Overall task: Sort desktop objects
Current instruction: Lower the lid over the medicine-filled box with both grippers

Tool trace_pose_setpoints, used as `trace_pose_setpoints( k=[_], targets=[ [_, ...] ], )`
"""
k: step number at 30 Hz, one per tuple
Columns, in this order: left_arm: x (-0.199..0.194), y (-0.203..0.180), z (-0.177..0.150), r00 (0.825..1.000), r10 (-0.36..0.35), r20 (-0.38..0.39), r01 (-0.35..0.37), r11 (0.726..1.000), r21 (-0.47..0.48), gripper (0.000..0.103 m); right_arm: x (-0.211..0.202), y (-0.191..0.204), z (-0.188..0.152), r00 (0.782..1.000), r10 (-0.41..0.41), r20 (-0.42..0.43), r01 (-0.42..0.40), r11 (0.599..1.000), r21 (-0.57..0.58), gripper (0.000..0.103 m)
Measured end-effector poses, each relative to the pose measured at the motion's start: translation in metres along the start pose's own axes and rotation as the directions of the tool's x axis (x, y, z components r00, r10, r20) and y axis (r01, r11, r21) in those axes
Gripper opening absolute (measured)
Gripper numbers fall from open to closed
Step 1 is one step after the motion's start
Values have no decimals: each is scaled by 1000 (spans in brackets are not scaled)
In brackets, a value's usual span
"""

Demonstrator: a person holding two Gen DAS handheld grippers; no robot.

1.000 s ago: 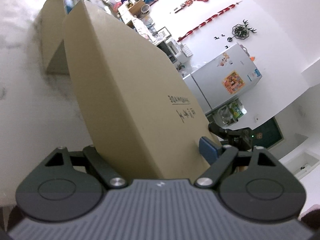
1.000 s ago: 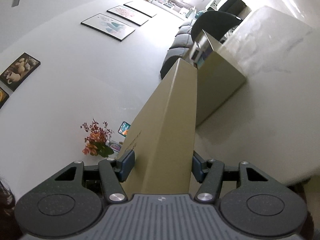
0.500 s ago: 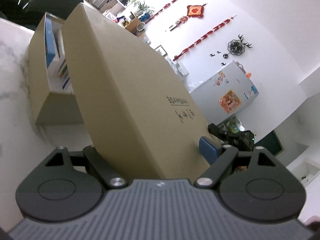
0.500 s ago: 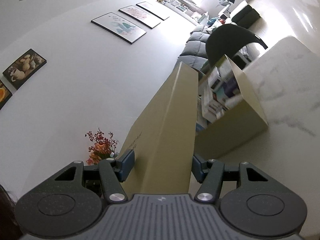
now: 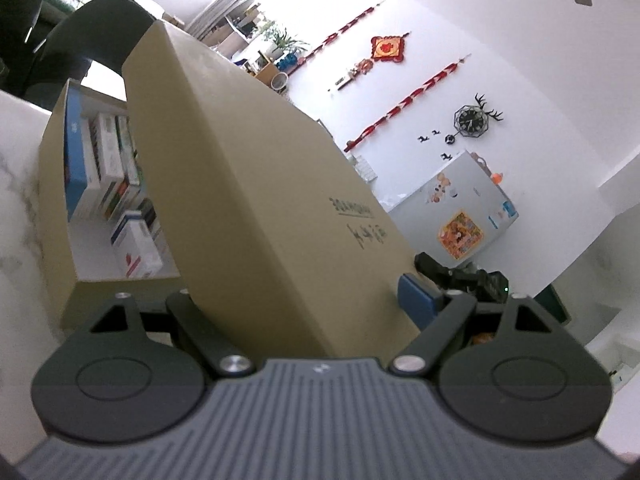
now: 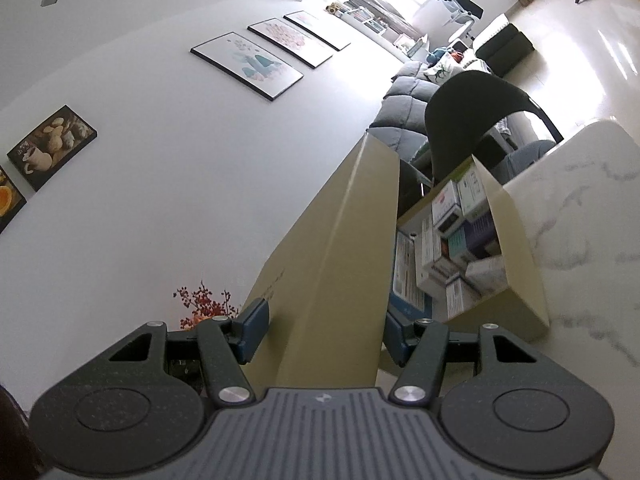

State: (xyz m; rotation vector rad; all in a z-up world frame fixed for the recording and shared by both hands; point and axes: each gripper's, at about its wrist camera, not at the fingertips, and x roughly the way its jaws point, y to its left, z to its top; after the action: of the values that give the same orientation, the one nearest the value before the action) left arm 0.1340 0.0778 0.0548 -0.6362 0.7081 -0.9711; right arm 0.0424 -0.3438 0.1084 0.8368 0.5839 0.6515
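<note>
Currently both claws clamp one tan box lid (image 5: 256,184): the left claw (image 5: 304,300) at one end, the right claw (image 6: 320,332) at the other. Lid hangs tilted above the open box (image 5: 54,184) at left of frame, packed with small cartons (image 6: 456,236), resting on the marble desk (image 6: 580,216). Judgement: lid either coming off or going on; either way, keep it level between both grips.

White walls (image 6: 168,184) — fridge (image 5: 460,216), grey sofa (image 6: 404,112)
</note>
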Motion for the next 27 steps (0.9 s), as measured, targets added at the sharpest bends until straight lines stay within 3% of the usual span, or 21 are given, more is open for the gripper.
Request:
trace_pose_setpoints(
  k=[13,27],
  targets=[
    [16,-3,32,999,-2,38,2,1000,6,84,11,0,46,1000,9,6,-9,999,-40,63],
    [32,17,69,997,39,61,-39,999,-12,84,52,-20,85,1000,16,-17,-17,1000,-24,63]
  ],
)
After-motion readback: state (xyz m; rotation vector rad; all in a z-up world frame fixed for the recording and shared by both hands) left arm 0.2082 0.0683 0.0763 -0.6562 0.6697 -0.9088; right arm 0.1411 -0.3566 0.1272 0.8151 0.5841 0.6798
